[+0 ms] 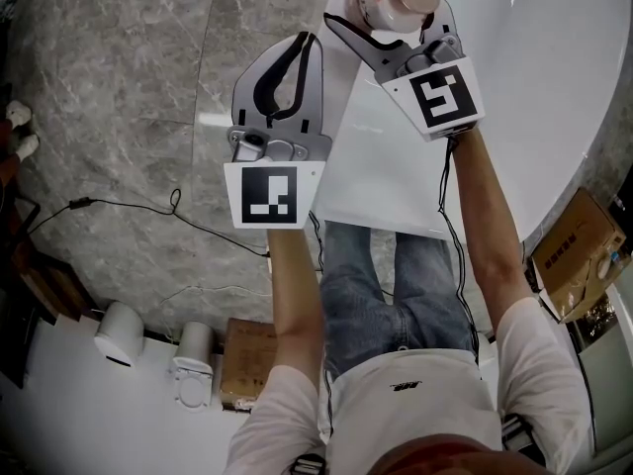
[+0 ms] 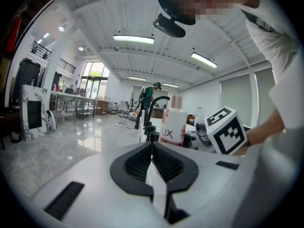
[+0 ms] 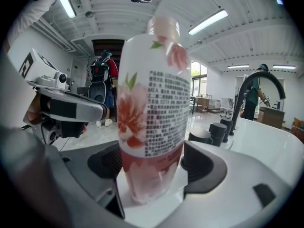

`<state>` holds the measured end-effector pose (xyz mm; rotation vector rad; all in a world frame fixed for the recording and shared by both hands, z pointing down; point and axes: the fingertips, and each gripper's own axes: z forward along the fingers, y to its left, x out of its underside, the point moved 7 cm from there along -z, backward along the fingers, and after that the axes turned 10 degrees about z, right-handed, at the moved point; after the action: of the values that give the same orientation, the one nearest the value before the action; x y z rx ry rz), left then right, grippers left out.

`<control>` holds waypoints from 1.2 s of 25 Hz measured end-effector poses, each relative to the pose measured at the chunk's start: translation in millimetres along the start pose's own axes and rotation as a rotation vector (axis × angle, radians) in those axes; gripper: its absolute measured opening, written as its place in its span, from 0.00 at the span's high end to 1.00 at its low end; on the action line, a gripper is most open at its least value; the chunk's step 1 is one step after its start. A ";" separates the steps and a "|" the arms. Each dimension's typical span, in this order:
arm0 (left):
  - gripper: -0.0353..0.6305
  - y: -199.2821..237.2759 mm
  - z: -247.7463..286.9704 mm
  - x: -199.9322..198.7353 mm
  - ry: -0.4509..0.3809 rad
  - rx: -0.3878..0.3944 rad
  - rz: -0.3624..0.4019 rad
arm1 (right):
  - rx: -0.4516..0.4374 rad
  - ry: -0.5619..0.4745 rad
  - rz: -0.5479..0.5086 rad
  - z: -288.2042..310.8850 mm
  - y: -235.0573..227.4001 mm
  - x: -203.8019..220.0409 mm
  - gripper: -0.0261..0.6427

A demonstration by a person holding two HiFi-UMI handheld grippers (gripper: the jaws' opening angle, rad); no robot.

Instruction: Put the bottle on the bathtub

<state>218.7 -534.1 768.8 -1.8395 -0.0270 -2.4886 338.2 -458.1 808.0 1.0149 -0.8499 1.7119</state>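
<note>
So the jaws of the right gripper (image 3: 152,167) are clamped on the lower part of the pink bottle (image 3: 151,94), one pad on each side. The bottle is held upright, cap up, probably so it can be stood straight down instead of tipped over. In the head view it's found at the top of the frame, just right of centre, above the white bathtub (image 1: 524,77) and close to the tub's left edge. Whether the base is touching the tub can't be told. The left gripper (image 1: 305,43) has its jaws pressed together on nothing and is parked just left of the bottle, over the grey marble floor (image 1: 109,67) beside the tub edge, presumably out of the way. A black faucet (image 3: 260,87) is seen at the right of the right gripper view, so a spot clear of it looks needed.
</note>
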 end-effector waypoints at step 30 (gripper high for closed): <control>0.93 -77.3 -108.2 -183.2 -0.028 -0.060 0.051 | 0.027 -0.134 0.067 -248.1 33.2 -161.1 0.87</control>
<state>165.2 -456.4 563.0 -1.8720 0.0933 -2.4556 279.1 -311.5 555.9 1.1415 -0.9581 1.7307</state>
